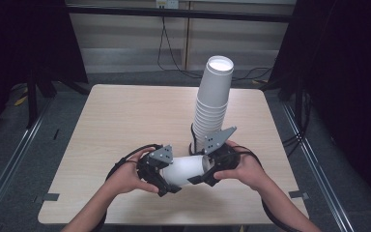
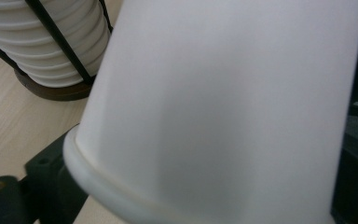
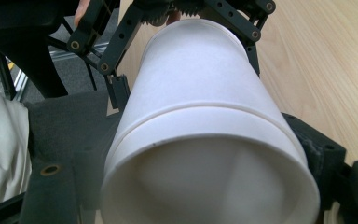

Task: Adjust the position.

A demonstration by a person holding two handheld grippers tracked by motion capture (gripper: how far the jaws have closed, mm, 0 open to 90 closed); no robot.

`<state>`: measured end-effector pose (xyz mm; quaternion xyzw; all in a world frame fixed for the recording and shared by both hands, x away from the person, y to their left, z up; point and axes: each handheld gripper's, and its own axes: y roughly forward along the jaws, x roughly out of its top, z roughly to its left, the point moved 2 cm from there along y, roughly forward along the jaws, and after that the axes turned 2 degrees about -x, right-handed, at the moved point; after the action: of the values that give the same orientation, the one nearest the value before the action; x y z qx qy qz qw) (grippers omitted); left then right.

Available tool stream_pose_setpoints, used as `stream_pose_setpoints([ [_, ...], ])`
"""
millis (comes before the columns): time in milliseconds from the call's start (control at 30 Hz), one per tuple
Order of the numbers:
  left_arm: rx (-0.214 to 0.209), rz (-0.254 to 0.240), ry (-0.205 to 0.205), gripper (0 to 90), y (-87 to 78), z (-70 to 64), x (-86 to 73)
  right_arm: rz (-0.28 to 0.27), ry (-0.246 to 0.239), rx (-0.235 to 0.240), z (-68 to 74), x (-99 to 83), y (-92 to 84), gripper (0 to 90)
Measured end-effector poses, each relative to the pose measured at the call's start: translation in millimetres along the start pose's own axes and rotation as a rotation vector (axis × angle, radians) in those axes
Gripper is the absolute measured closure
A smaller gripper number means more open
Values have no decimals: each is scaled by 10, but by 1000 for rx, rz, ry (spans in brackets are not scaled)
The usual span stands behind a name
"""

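Observation:
A white paper cup [image 1: 186, 169] lies on its side in the air just above the table's near middle, held between both grippers. My left gripper [image 1: 170, 175] is shut on its left end and my right gripper [image 1: 206, 169] is shut on its right end. In the right gripper view the cup's [image 3: 200, 93] open mouth faces the camera. A second rim line around its middle suggests two nested cups. My own jaws [image 3: 191, 172] flank the mouth, and the left gripper [image 3: 186, 28] clasps the far end. In the left gripper view the cup [image 2: 223, 107] hides most of my jaws [image 2: 200, 186].
A tall stack of white cups [image 1: 212, 106] leans up from a dark round base [image 2: 51, 91] with black wire rods, right behind the grippers. The light wooden table [image 1: 125, 116] has bare surface to the left and far side. Cables trail from both grippers.

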<state>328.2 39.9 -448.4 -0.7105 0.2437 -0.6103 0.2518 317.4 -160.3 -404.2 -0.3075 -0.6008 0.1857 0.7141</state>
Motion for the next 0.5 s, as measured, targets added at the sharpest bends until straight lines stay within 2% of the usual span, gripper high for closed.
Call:
stream_pose_setpoints([
  [33, 1, 5, 2, 105, -13, 10, -6, -8, 5, 3, 0, -8, -1, 230],
  [67, -1, 7, 4, 105, -24, 19, -12, -8, 5, 3, 0, -8, -1, 230],
  [100, -2, -16, -9, 108, -21, 14, -14, -11, 7, 2, -1, -11, -4, 230],
  [200, 4, -2, 21, 120, -43, 22, -16, -15, 12, 3, -7, -16, -6, 231],
  [267, 5, -4, 21, 123, -45, 24, -16, -15, 12, 7, -10, -17, -6, 232],
  [300, 8, -16, 9, 128, -40, 12, -16, -15, 11, 5, -12, -18, -5, 233],
  [500, 22, -17, 16, 153, -66, 20, -8, -15, 12, -1, -19, -16, -9, 236],
])
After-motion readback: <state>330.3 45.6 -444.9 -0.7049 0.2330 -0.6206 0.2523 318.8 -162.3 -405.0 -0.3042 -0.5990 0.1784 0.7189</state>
